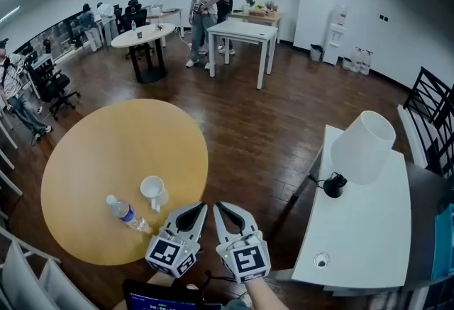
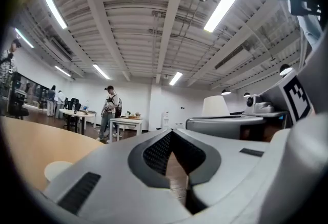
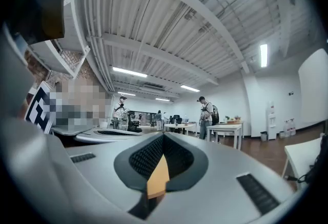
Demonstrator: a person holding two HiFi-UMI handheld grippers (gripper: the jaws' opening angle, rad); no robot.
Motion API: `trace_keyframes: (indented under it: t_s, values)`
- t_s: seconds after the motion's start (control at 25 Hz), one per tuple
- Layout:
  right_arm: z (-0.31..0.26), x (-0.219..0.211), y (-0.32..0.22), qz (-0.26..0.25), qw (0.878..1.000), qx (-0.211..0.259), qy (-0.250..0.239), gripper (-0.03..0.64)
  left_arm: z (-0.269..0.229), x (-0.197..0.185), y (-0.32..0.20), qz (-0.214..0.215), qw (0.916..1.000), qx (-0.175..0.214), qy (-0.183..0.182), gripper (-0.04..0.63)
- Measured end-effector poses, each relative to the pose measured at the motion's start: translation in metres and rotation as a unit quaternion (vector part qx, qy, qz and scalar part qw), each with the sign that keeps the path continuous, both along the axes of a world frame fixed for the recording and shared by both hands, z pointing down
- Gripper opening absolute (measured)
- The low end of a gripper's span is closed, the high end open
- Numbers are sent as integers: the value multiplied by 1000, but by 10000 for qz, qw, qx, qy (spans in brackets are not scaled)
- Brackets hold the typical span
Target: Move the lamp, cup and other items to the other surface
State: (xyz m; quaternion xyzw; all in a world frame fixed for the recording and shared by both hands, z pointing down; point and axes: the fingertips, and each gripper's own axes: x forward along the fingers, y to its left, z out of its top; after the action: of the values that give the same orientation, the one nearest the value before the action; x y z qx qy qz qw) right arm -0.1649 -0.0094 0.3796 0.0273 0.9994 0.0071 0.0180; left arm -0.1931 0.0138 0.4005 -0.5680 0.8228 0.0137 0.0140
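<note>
Jaws on both of your grippers are drawn together, tips meeting, with nothing caught between them. Left gripper (image 1: 193,213) and right gripper (image 1: 230,215) are held low and close to your body, side by side, just off the near edge of the round tan wooden worktop (image 1: 106,152). Left gripper view: pads meet at the point, with only a thin sliver of floor showing behind them. Right gripper view: the same, pads closed, with a wedge of tan worktop visible in the slit. A white ceramic mug (image 1: 153,190) with a handle stands upright on the round worktop, near its edge on your side. Just beside it, to its left, a clear plastic water bottle with a blue cap (image 1: 126,213) lies on its side; whether the two touch I cannot tell. Across a strip of dark wood floor, to your right, is the long white rectangular worktop (image 1: 369,230). A table lamp with a white conical shade (image 1: 362,145) sits on its far half, the shade tilted over a small black base (image 1: 333,184) close to the left edge. Both grippers are well apart from the lamp and nearer the mug and bottle, touching neither.
</note>
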Motion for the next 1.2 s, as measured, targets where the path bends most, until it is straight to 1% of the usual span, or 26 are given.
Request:
trace_keyframes:
  t_s: [0.12, 0.28, 0.4, 0.52, 0.6, 0.76, 0.96, 1.0, 1.16, 1.2]
  values:
    - [-4, 12, -22, 234, 9997, 34, -44, 5, -4, 11, -24, 238, 9997, -34, 39, 11]
    - [-5, 19, -38, 407, 9991, 96, -71, 6, -5, 17, -43, 441, 9990, -85, 44, 11]
    - [-5, 24, -44, 510, 9986, 123, -76, 6, -7, 22, -52, 542, 9985, -65, 14, 11]
    - [-4, 27, -47, 580, 9982, 110, -75, 7, -9, 24, -55, 611, 9981, 11, 75, 11]
    - [-5, 27, -49, 623, 9980, 110, -69, 7, -10, 23, -58, 655, 9978, 34, 19, 11]
    - [-8, 31, -61, 888, 9959, 143, -125, 8, -11, 27, -72, 930, 9957, 40, -9, 11]
    - [-8, 42, -78, 1404, 9899, 180, -111, 9, -13, 39, -91, 1433, 9896, 72, 13, 12]
    - [-8, 46, -83, 1535, 9880, 154, -123, 23, -13, 44, -96, 1566, 9876, 64, 24, 12]
    - [-8, 76, -120, 2122, 9768, -105, -265, 34, -12, 71, -125, 2164, 9763, 51, 31, 11]
    - [-6, 87, -136, 2297, 9726, -130, -326, 59, -10, 81, -135, 2294, 9733, 40, 28, 11]
